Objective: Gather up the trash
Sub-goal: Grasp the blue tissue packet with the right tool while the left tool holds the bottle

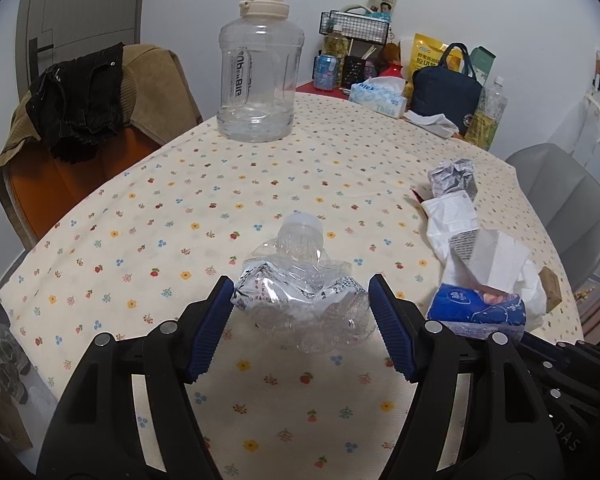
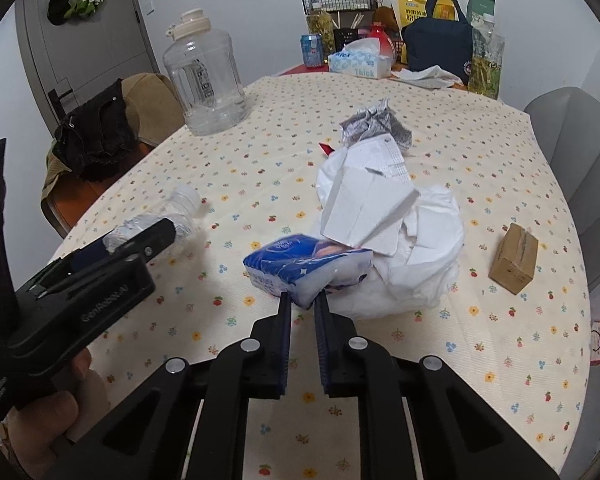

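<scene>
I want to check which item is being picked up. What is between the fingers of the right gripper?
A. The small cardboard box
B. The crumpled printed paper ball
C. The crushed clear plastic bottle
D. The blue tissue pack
D: in the right wrist view, the right gripper has its jaws nearly together, pinching the near edge of the blue tissue pack, while the small cardboard box sits apart, untouched.
</scene>
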The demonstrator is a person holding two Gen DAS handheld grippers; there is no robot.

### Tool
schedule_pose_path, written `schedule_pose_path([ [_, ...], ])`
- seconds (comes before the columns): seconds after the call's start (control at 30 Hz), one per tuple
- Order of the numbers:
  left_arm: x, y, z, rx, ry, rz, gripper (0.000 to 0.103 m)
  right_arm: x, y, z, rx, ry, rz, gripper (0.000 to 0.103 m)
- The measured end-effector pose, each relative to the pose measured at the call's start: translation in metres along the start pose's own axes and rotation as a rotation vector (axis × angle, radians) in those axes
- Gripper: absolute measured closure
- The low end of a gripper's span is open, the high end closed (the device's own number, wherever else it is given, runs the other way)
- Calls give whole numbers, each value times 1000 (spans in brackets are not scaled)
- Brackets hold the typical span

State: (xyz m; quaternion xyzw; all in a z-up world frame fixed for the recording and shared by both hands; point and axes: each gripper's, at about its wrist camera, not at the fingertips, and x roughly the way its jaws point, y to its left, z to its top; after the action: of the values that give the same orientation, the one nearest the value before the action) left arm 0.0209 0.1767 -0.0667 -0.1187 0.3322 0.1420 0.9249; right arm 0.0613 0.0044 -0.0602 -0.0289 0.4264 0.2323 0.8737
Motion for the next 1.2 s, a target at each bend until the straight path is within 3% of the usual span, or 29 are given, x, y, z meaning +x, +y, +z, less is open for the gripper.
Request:
schedule_pose_path([
  [0.33,-18,-14,4,27,-32,-16,34,-37,2,1,-30,-75,15,97],
  [0.67,-36,-40,9,63,-64,-51,34,-76,-25,3,26,-159,-6,99],
  [1.2,-49,-136,13,195,-94,-169,34,-121,-94,-8,132,-241,-123,99],
])
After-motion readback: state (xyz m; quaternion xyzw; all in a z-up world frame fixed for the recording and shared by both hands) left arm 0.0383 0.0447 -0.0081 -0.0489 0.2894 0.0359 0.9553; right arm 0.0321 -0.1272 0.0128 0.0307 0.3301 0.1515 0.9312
